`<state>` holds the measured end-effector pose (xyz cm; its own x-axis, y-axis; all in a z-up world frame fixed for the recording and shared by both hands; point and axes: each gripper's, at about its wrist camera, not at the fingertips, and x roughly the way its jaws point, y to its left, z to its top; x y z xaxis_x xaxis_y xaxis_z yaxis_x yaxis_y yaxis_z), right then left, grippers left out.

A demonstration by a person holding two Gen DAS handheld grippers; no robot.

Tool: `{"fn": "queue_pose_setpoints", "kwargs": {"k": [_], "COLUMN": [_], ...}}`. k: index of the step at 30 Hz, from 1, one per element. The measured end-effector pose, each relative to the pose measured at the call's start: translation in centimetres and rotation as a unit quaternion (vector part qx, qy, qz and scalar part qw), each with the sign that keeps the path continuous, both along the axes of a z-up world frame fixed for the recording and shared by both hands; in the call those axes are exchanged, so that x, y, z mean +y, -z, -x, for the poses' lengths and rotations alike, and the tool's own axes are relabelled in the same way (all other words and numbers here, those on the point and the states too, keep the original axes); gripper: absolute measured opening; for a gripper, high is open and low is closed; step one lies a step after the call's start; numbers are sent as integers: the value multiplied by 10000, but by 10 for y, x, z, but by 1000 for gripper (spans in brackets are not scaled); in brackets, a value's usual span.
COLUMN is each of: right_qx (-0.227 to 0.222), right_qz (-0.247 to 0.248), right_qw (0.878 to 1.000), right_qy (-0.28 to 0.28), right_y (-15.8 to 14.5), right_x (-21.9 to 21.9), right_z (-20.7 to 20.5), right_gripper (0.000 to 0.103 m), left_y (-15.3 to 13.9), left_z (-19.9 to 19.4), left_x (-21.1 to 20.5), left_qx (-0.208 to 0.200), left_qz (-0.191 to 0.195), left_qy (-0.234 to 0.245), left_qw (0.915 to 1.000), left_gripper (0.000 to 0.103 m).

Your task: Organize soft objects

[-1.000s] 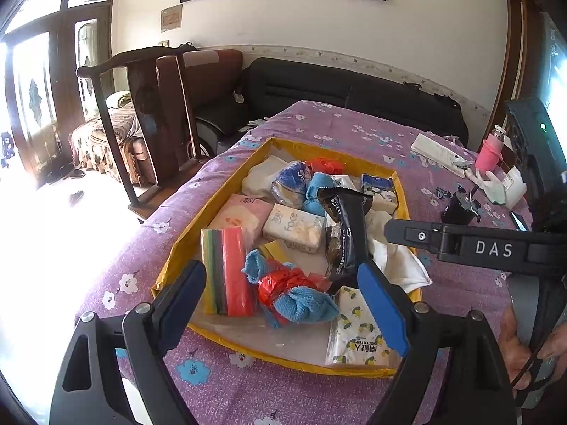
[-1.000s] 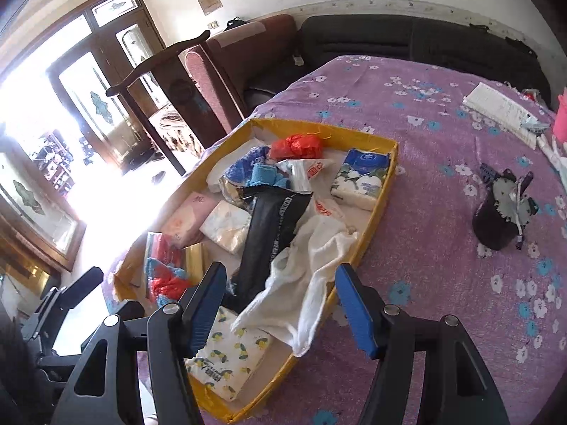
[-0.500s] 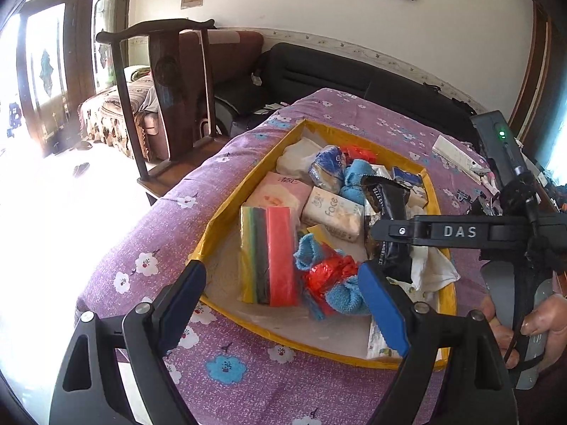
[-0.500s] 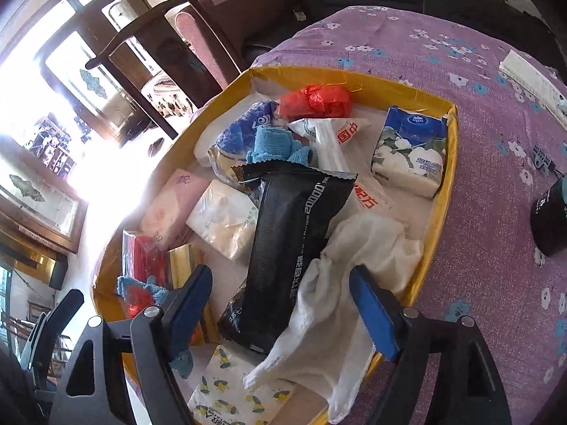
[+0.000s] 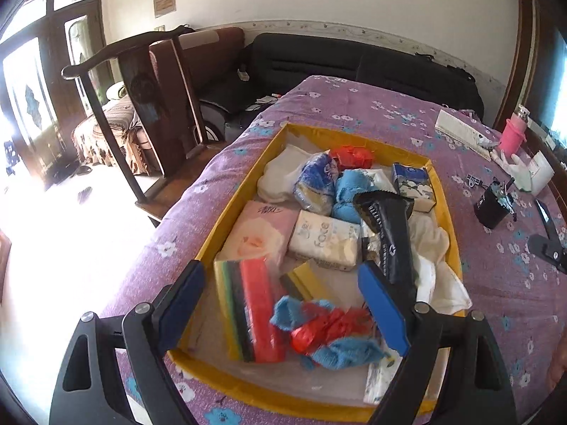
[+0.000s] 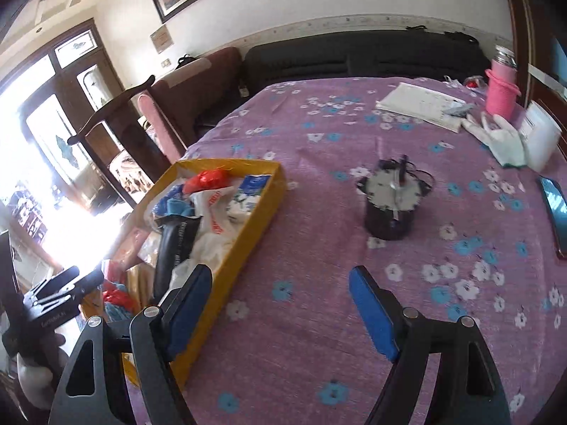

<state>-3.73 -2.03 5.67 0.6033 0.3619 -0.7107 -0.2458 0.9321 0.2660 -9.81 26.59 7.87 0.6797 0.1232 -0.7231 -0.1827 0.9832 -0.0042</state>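
A black pen cup [image 6: 389, 209] stands on the purple flowered desk [image 6: 319, 336], a pink bottle [image 6: 501, 88] far behind it beside papers [image 6: 418, 104].

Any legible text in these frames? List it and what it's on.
"face": white tissue pack in the yellow tray.
Black pouch: white lettering, too blurred to read.
Pink pack: dark scribble, unreadable.
White bag: red print, unreadable.
Wall plaque: too small.
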Motion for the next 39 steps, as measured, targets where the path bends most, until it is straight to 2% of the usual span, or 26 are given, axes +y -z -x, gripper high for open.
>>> {"fn": "queue_pose_setpoints", "kwargs": {"k": [3,6,9,11,12,15,17,19,22,25,28,31,35,36,37,39], "right_qx": [87,184,193,164,140,79,32,-67,-277,-524,-543,-223,-252,-207,-183,-165], "right_qz": [-135,-274,-329,-350,-334,-267,-309,-371,-360,-173,-155,-211,-325,-356,-385,-367], "right_qw": [9996,9987,9982,9980,9980,9982,9981,9975,9958,9924,9897,9894,9885,9890,9891,9897], "right_qy": [250,386,465,509,525,525,539,593,801,1102,1319,1418,1453,1423,1407,1374], "right_y": [9,18,22,23,23,21,19,14,10,13,27,44,42,43,44,44], "right_x": [-27,-39,-48,-54,-56,-61,-67,-73,-83,-91,-102,-112,-118,-118,-118,-117], "right_z": [5,6,9,12,14,11,8,4,-9,-22,-31,-41,-39,-39,-39,-39], "right_gripper": [84,84,84,84,84,84,84,84,84,84,84,84,84,84,84,84], "left_y": [-12,-12,10,30,36,30,14,0,-12,-3,17,32,44,44,42,33], "left_z": [-22,-52,-86,-100,-103,-100,-93,-91,-103,-124,-149,-179,-202,-206,-208,-209], "left_x": [-25,-53,-66,-64,-63,-63,-58,-46,-26,-30,-46,-65,-88,-89,-89,-80], "left_qx": [-141,-169,270,709,827,873,813,715,686,948,1301,1481,1544,1541,1525,1512], "left_qz": [-239,-747,-1404,-1587,-1579,-1642,-1294,-985,-845,-1224,-1746,-2378,-2983,-3031,-2953,-2604], "left_qy": [270,540,411,261,284,403,538,461,128,73,184,174,259,269,304,354], "left_qw": [9992,9956,9889,9844,9836,9817,9868,9915,9940,9879,9758,9598,9415,9400,9427,9529], "left_gripper": [87,88,88,89,89,88,88,88,89,89,89,89,89,89,89,89]}}
